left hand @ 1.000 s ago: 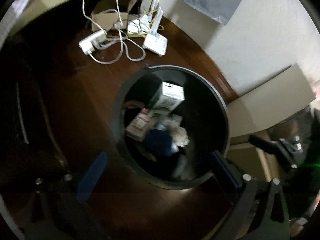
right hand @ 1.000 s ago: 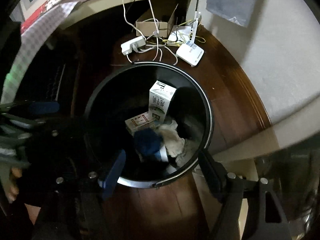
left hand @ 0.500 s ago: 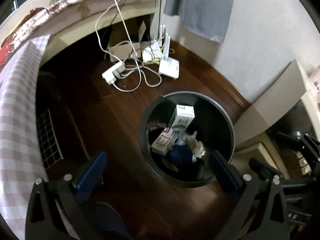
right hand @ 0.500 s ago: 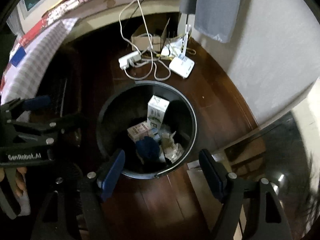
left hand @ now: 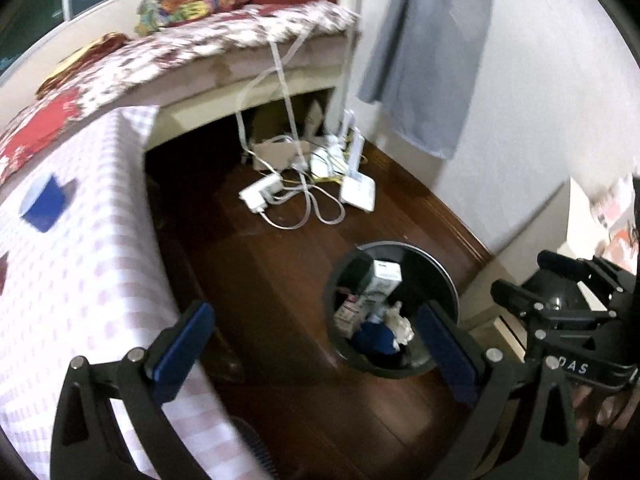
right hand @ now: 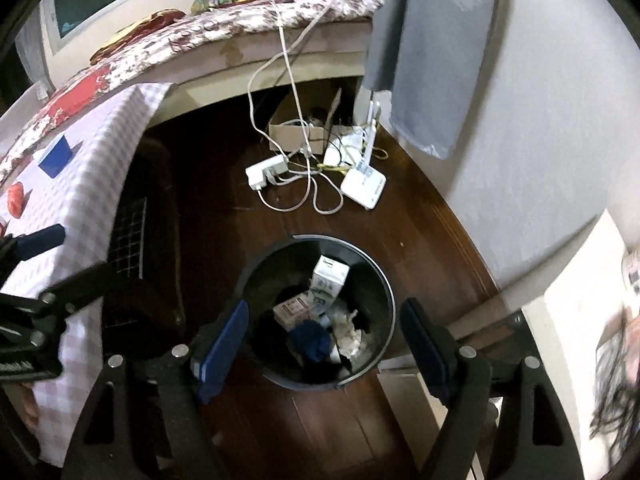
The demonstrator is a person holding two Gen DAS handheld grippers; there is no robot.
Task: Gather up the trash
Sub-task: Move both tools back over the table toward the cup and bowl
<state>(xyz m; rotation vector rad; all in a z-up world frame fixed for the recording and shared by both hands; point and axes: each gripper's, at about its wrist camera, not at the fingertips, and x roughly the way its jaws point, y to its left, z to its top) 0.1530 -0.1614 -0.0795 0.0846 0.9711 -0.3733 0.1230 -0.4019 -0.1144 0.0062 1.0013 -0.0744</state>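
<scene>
1. Fingers of left gripper (left hand: 316,344) and right gripper (right hand: 324,344): spread wide, gripping nothing.
2. Black bin (right hand: 384,276) on the floor: already holding milk carton (right hand: 330,278), small box, blue wad, crumpled paper.
3. Probably left: blue item (right hand: 58,156) and red scrap (right hand: 16,199) on the checked table (left hand: 100,248).

The round plastic trash bin (right hand: 384,292) is black. Inside it lie a white paper carton (right hand: 330,276) with dark print, a dark blue ball of cloth (right hand: 312,338) and crumpled white paper (right hand: 350,330). The shiny wooden floor (right hand: 248,220) is dark brown. The cloth over the table (left hand: 80,264) has pink and white squares. The long cables (left hand: 308,204) are white. The hanging cloth (left hand: 432,60) is grey. The bed cover (right hand: 200,32) has red and white flowers.
</scene>
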